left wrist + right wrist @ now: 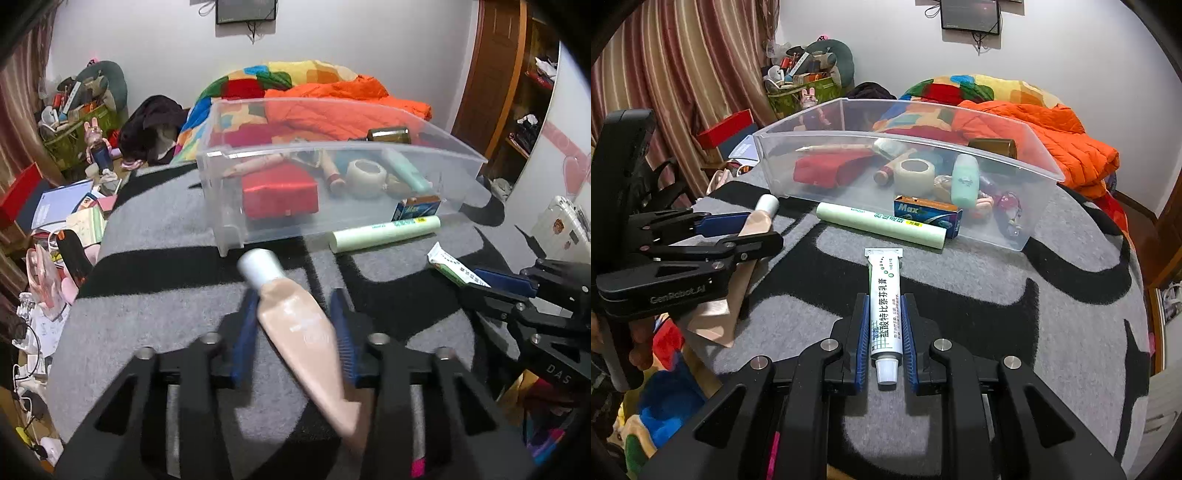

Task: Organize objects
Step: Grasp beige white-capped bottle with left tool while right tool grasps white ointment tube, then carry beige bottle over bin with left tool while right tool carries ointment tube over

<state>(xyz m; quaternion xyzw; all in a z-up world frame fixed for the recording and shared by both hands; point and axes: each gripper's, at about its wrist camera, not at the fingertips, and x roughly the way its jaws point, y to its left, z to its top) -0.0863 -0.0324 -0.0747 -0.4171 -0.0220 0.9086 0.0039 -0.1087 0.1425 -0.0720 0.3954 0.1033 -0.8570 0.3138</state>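
Blurred beige plastic fills the middle of your left wrist view: the beige tube (295,314) is smeared, so its print cannot be read, and its flat crimped end disappears low between the finger mounts. Your left gripper (295,314) is pinching that tube, blue pads pressed on both sides, white cap pointing toward the clear bin (221,173). Through the bin's cloudy wall you can make out a red box (279,192), a tape roll (365,173) and a mint bottle (406,171); the rest inside is too hazy to name. A pale green roll (388,234) lies just outside the bin's near wall on the grey and black blanket (159,221). At the right edge your right gripper (480,280) is cut off by the frame, with only the crimped end of the white ointment tube (448,264) showing.

From your right wrist view things are sharp. Your right gripper (884,325) is pressed together on the white ointment tube (884,295), pads against both sides, cap toward the camera, crimped end toward the pale green roll (882,225). Behind it stands the clear bin (768,147), with a blue Max box (927,214) at its near wall. Your left gripper (753,225) sits at the left, its far finger partly hidden; the beige tube (757,221) passes between its fingers and its lower end hangs behind the gripper body.
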